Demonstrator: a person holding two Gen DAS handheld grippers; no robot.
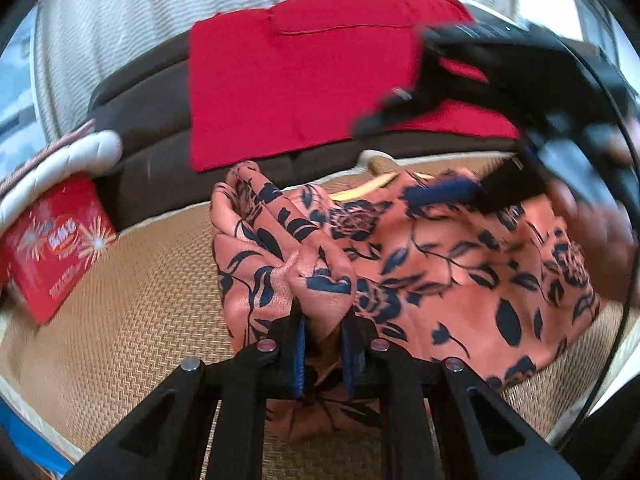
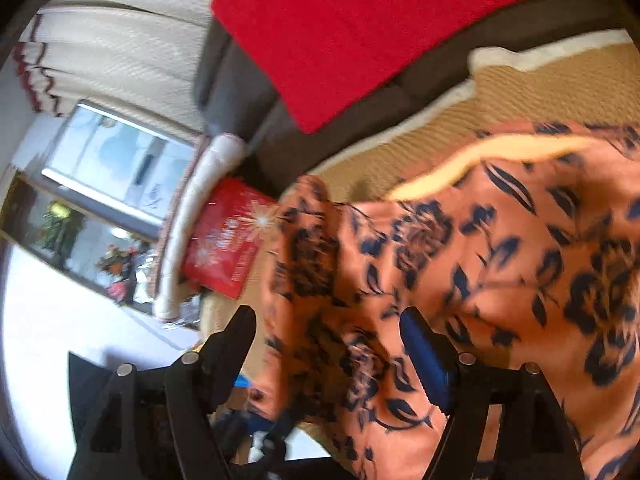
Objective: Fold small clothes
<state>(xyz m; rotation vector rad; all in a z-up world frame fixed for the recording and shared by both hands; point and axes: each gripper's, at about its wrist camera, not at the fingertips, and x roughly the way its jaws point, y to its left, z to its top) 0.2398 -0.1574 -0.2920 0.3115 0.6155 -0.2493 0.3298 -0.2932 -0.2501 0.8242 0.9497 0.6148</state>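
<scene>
Now left tongs [image 1: 323, 334] clamped on floral cloth [image 1: 460, 264], right tongs [image 2: 326, 330] apart, cloth bunched between them

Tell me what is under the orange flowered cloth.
The orange flowered cloth lies on a woven straw mat, which shows around it. Whatever else lies beneath its folds is covered.

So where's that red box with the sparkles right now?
In the left wrist view the red box sits at the far left on the woven mat, beside a white cushion, left of the floral garment.
</scene>
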